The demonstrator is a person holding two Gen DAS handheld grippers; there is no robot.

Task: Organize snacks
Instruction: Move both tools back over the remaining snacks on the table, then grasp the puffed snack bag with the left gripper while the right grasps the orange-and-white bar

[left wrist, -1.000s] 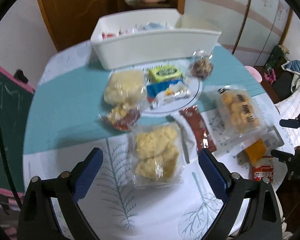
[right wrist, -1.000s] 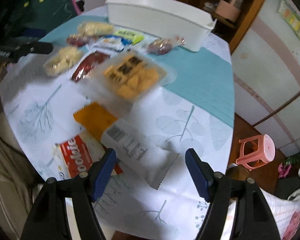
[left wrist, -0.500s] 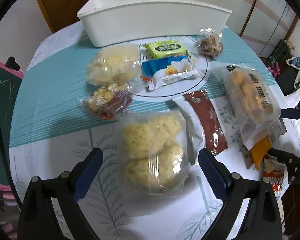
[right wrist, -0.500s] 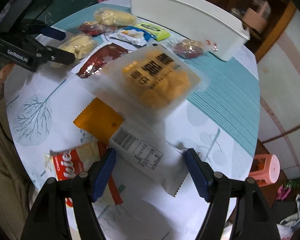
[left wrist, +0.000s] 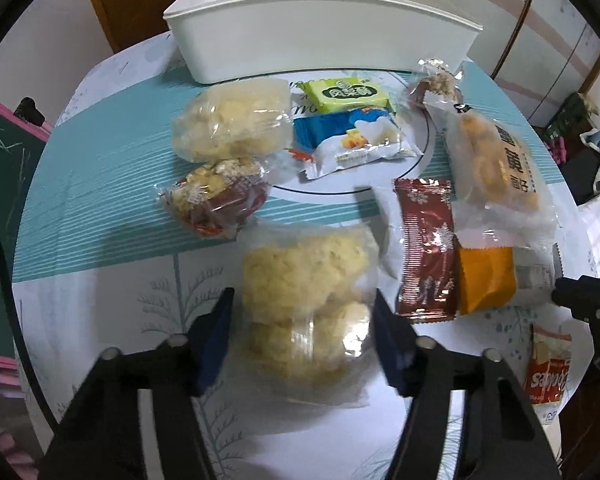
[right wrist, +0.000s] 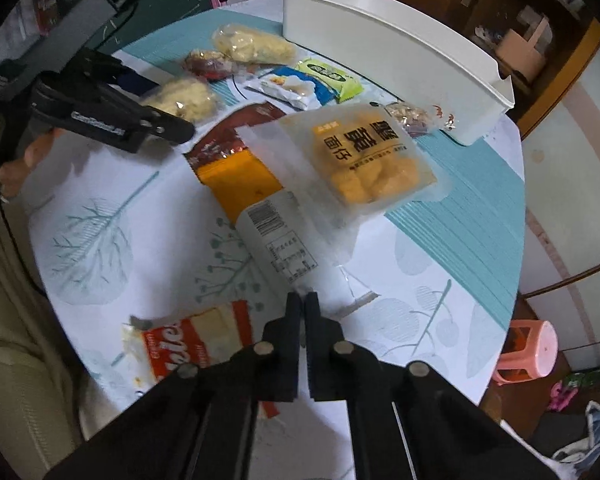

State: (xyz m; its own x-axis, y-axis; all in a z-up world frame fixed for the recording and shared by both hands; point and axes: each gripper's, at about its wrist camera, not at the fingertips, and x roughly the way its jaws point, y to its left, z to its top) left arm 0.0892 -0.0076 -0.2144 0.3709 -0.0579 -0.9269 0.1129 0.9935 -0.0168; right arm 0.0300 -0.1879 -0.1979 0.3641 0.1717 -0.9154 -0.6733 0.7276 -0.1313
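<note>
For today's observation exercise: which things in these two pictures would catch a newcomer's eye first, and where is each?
The left tool is closing around a clear bag of pale puffs at the table's near edge. The right tool is shut on the orange-and-white packet, and a long white bin stands behind the scattered snacks.

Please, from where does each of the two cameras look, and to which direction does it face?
Left wrist: sits on the left gripper, looking steeply down over the table toward the white bin; its jaws are closing around the clear bag of pale puffs.
Right wrist: sits on the right gripper, shut on the edge of the orange-and-white packet; a hand and the left gripper show at left.
Shared: bin, puffs bag, orange-and-white packet, red cookie packet.
</note>
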